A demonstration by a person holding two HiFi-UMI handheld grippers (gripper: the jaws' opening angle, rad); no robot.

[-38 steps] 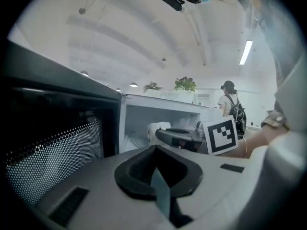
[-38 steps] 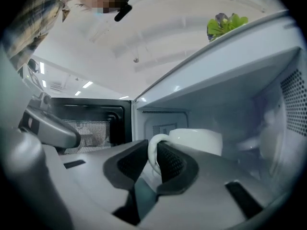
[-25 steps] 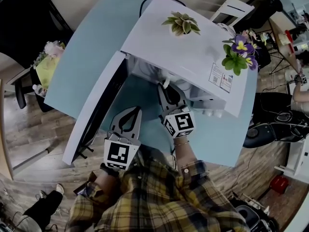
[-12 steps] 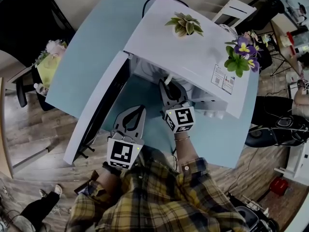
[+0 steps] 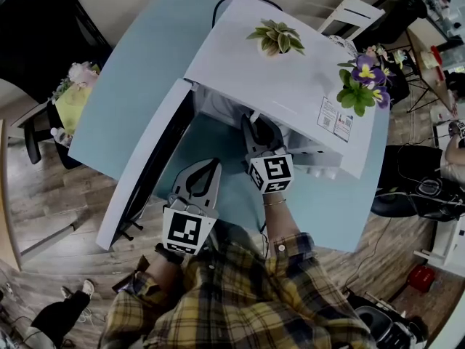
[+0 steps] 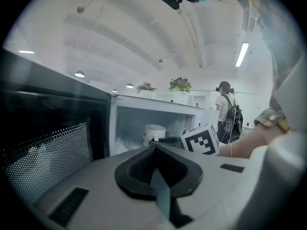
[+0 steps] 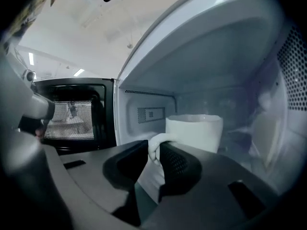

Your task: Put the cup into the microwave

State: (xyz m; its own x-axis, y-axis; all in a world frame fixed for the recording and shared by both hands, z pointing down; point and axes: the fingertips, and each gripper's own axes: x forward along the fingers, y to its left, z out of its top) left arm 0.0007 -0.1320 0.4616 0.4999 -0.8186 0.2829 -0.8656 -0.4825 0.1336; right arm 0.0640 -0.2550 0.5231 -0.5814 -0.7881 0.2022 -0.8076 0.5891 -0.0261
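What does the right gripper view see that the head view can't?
Only the right gripper view: the right gripper pinching the cup by its handle, inside the microwave. Only the head view: a succulent and flowers on top, and the left gripper. Both: the microwave and its open door.

This looks like an open-plan office or lab rather than a home kitchen. A white box microwave (image 5: 290, 86) topped with small potted plants (image 5: 276, 36) sits on a round pale blue table (image 5: 131, 93) over wood-plank flooring (image 5: 43, 209). Cluttered work desks (image 5: 429, 49) and loose black cables (image 5: 407, 187) line the head view's right edge, and the left gripper view's right side shows long ceiling strip lights (image 6: 241, 54) above a person wearing a backpack (image 6: 225, 110).
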